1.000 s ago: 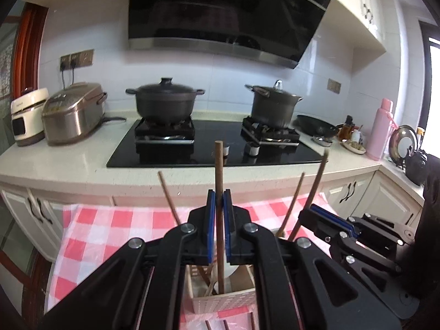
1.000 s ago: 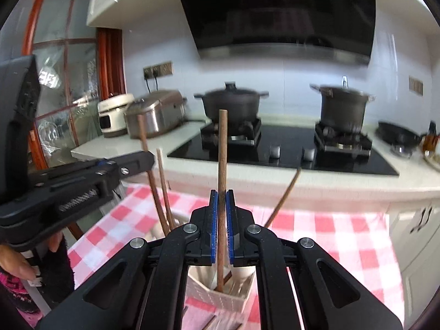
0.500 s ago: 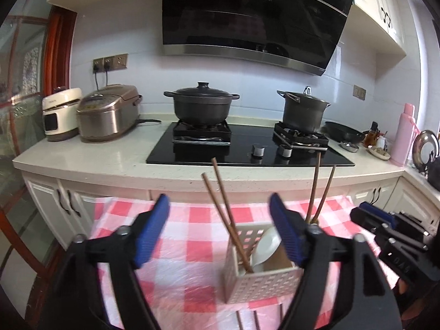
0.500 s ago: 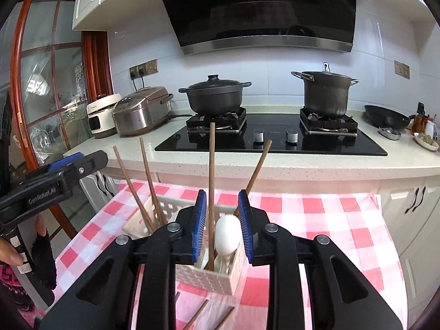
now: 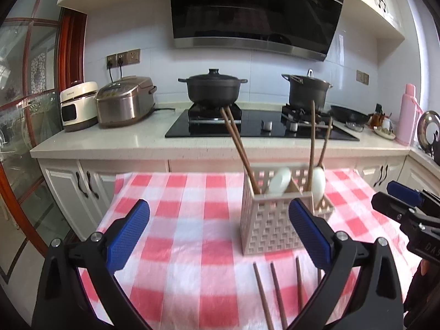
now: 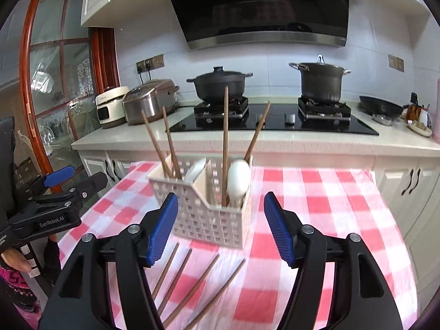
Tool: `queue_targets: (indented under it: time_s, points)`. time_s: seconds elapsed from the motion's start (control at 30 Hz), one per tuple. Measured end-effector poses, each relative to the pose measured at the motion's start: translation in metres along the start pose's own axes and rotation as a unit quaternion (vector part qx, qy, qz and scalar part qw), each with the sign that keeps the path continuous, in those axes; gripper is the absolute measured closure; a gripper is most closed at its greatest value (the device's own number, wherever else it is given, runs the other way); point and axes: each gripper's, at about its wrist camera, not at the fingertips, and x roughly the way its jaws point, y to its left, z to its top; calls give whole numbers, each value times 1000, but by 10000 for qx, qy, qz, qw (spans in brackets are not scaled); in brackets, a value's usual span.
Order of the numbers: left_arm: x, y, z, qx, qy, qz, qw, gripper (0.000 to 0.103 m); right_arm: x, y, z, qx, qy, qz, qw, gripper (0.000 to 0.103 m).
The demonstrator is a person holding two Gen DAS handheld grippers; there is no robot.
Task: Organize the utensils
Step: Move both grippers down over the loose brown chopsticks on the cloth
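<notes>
Both my grippers have let go of their chopsticks and pulled back: left gripper [image 5: 218, 232] and right gripper [image 6: 221, 227] now spread their fingers wide, holding nothing. At twelve o'clock of my right, the utensil caddy [image 6: 209, 214] holds standing chopsticks [image 6: 225, 137] and spoons [image 6: 238, 180]. Loose chopsticks [image 6: 189, 286] lie at six o'clock, their near ends hidden behind my fingers.

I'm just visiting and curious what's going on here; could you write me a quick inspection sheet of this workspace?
Surface: red-and-white checked tablecloth.
Job's things: white utensil holder with four upright chopsticks and two white spoons; four loose chopsticks lie in front.
Clutter: nothing seen.
Grippers: left gripper and right gripper both open, empty.
Cables: two plugs at wall socket.
Surroundings: stove with two pots, rice cooker, range hood.
</notes>
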Motion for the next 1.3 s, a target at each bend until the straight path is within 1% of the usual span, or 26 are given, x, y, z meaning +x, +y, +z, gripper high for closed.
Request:
queue_targets:
  time_s: [0.13, 0.27, 0.33, 0.4, 0.57, 0.77, 0.93, 1.07, 1.13, 1.3]
  points:
    - [-7, 0, -27, -41, 193, 14, 9998, 5, -3, -1, -23, 213, 162, 16, 9996, 40]
    - [-7, 5, -55, -235, 442, -7, 9987, 5, -1, -5, -47, 447, 380, 21, 9983, 40]
    - [-6, 6, -71, -268, 572, 59, 9980, 5, 2, -6, -59, 531, 498, 9, 9973, 40]
    - [-5, 8, -82, -263, 629, 148, 9976, 5, 5, -6, -70, 602, 608, -2, 9963, 40]
    - [-2, 13, -106, -319, 799, 217, 9961, 5, 17, -6, -90, 665, 856, -112, 9940, 40]
    - [-1, 17, -117, -309, 814, 263, 9959, 5, 38, -4, -107, 672, 1252, -337, 9893, 40]
    - [-1, 18, -118, -282, 791, 296, 9960, 5, 55, -2, -116, 683, 1524, -424, 9850, 40]
    - [2, 19, -121, -241, 838, 288, 9958, 5, 64, 3, -114, 648, 1664, -470, 9828, 41]
    - [3, 19, -122, -200, 874, 272, 9956, 5, 73, 5, -113, 640, 1809, -563, 9798, 42]
    - [2, 20, -124, -111, 893, 270, 9956, 5, 87, 6, -113, 595, 2026, -769, 9744, 47]
